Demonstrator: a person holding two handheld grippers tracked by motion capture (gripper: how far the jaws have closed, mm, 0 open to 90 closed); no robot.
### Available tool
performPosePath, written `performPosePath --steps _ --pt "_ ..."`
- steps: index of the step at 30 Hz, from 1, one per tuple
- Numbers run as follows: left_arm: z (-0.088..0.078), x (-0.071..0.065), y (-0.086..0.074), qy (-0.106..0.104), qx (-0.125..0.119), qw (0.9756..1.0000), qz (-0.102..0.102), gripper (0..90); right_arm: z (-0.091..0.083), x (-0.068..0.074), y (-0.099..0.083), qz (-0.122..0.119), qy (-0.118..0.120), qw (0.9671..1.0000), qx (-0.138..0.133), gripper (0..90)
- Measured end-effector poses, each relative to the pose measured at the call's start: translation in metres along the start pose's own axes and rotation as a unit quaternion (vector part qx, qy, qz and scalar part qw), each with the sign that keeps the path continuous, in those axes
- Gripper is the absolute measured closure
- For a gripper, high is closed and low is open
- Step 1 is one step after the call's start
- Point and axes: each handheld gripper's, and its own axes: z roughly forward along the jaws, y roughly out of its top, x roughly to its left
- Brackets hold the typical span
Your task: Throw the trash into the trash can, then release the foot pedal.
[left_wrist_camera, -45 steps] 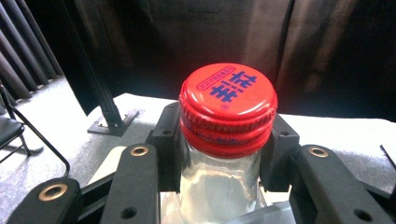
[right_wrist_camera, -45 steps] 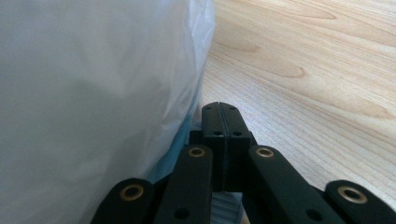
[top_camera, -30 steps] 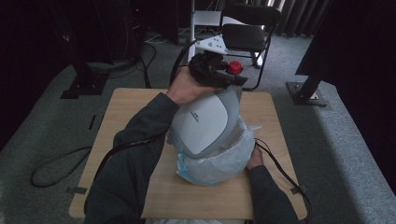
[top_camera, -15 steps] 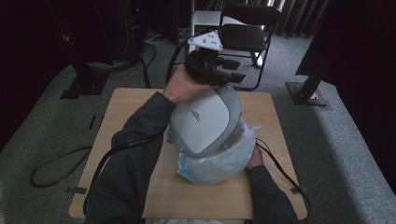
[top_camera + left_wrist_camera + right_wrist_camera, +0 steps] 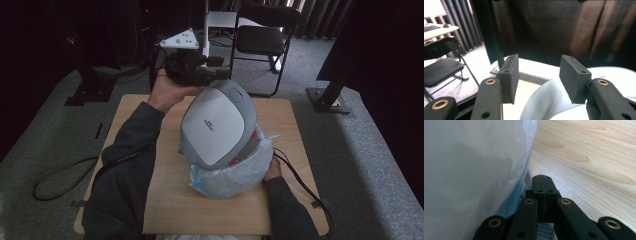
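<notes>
Grey-and-white lidded bin (image 5: 220, 127), lid released and left standing open.

Item is set on the wooden worktop (image 5: 292, 125), wrapped low in a clear plastic liner (image 5: 235, 175). Compared with a second earlier, the left gripper (image 5: 197, 70) has been drawn off the lid toward the far left edge; its fingers (image 5: 510, 75) have just been opening, nothing between them. Right gripper (image 5: 541, 185) is kept clenched beside the liner, whether pinching film cannot be told. Lid-opening is judged done.

Dim room, soft daylight, slight blur
</notes>
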Motion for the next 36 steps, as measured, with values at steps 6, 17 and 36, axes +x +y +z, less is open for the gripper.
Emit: performPosePath --steps 6,17,36 --pt "-0.012 0.014 -0.021 0.017 -0.002 0.9995 -0.026 49.9 0.000 0.000 0.000 0.000 0.000 1.0000 -0.001 90.0" --pt "-0.034 0.039 -0.058 0.042 -0.019 0.9958 -0.079 49.7 0.000 0.000 -0.001 0.002 0.000 1.0000 -0.003 90.0" --pt "-0.051 0.067 -0.126 0.074 -0.007 0.9864 -0.147 49.8 -0.002 0.004 0.000 -0.001 -0.012 0.9999 -0.007 90.0"
